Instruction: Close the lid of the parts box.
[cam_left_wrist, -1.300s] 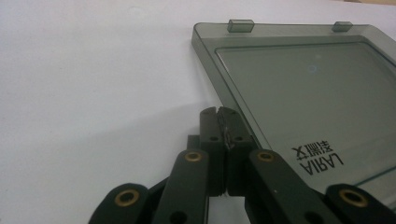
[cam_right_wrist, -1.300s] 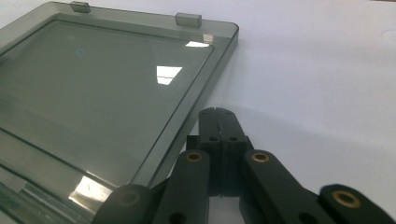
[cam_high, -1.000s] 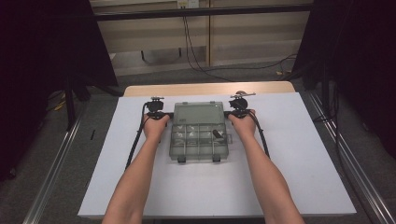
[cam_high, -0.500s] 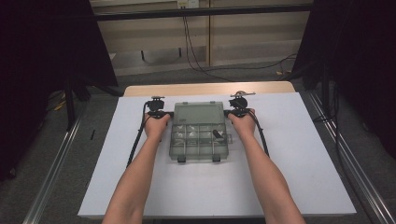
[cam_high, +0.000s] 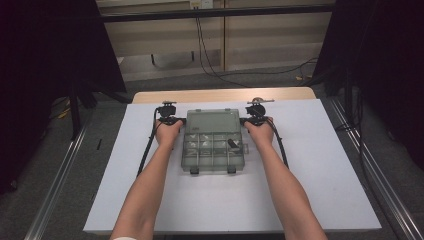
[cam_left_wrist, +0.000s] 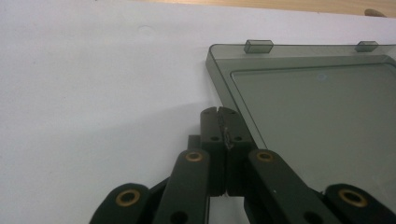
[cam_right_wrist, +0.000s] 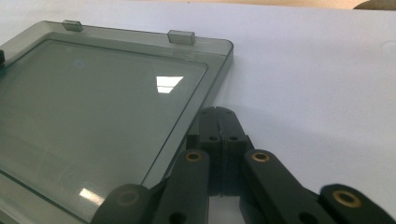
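Observation:
A smoky clear plastic compartment box (cam_high: 212, 152) lies open on the white table top (cam_high: 325, 165), its lid (cam_high: 212, 121) flat behind it. A small dark item (cam_high: 232, 143) sits in one right-hand compartment. My left gripper (cam_high: 169, 119) rests beside the lid's left edge and my right gripper (cam_high: 255, 119) beside its right edge. In the left gripper view the gripper (cam_left_wrist: 219, 111) is shut with nothing between its jaws, tips next to the lid (cam_left_wrist: 317, 116). The right gripper (cam_right_wrist: 218, 112) in its own view is likewise shut and empty beside the lid (cam_right_wrist: 93, 107).
Two dark latches (cam_high: 193, 171) stick out at the box's near edge. A strip of bare wood (cam_high: 225, 95) shows at the table's back. Metal rails (cam_high: 55, 185) run along both sides, and cables (cam_high: 210, 55) lie on the floor beyond.

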